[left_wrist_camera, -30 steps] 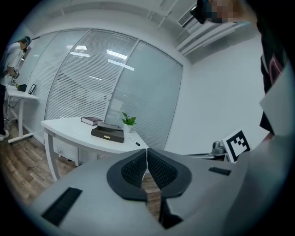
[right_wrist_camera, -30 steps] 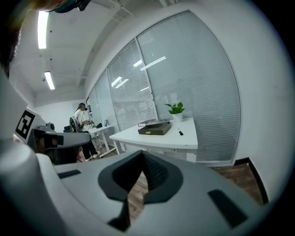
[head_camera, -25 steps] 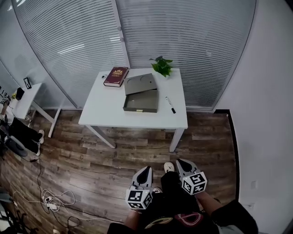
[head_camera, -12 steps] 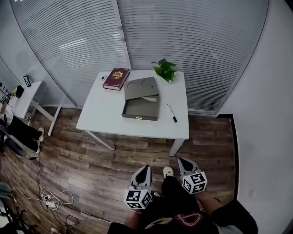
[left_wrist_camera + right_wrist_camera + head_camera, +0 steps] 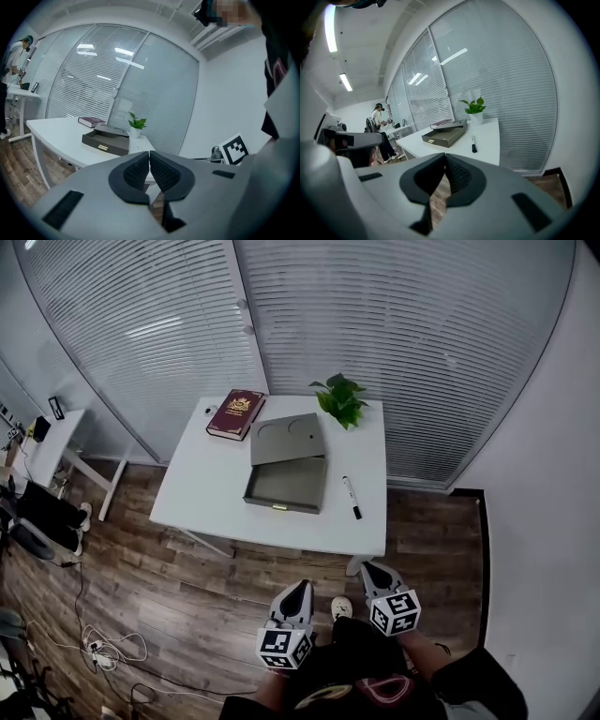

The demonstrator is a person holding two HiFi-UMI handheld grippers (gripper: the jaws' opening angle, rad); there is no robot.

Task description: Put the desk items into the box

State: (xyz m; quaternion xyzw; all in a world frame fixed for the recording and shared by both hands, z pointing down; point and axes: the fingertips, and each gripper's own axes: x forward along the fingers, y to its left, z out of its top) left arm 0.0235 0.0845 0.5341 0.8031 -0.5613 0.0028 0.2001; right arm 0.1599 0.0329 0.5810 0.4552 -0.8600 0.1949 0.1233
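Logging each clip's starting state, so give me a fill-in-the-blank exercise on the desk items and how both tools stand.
1. The box on the white desk has its lid ____.
2. In the head view, the black marker lies on the desk to the box's ____.
3. In the head view, the dark red book lies at the desk's far ____ corner.
4. The left tool and the right tool both have their jaws ____, with nothing between them.

Missing words: open; right; left; shut
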